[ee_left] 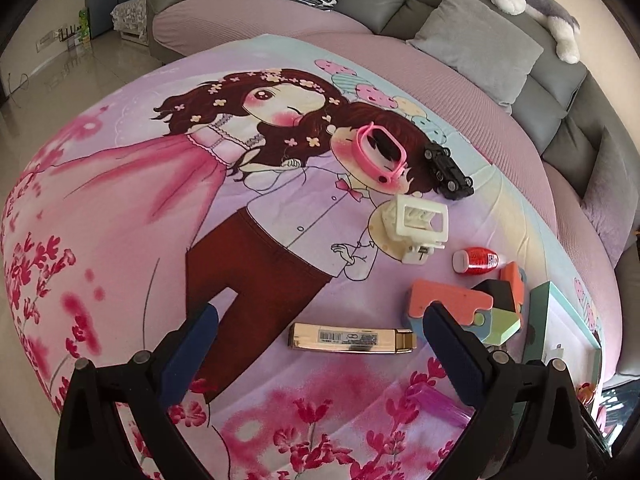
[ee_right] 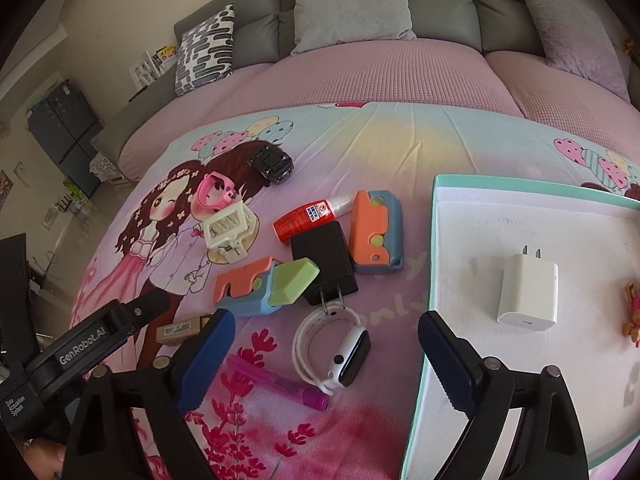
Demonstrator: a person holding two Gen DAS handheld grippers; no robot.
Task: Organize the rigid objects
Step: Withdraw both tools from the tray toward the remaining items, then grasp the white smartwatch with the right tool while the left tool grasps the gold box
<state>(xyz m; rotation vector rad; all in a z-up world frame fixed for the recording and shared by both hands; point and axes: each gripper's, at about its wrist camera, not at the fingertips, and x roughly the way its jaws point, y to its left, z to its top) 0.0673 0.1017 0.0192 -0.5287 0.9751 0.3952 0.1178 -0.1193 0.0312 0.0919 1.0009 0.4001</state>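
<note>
Both claws gape empty; only the right view shows the white charger (ee_right: 527, 289) inside the tray (ee_right: 434, 240).

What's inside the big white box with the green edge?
In the box lies a white charger plug, and an orange thing peeks in at the picture's edge. The right gripper hides the box's near corner.

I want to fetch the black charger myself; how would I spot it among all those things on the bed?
Start at the teal-rimmed white tray on the cartoon blanket. Left of it is a cluster of toys; the black charger lies in its middle, between two orange-and-blue pieces. It is the only black block with two metal prongs.
</note>
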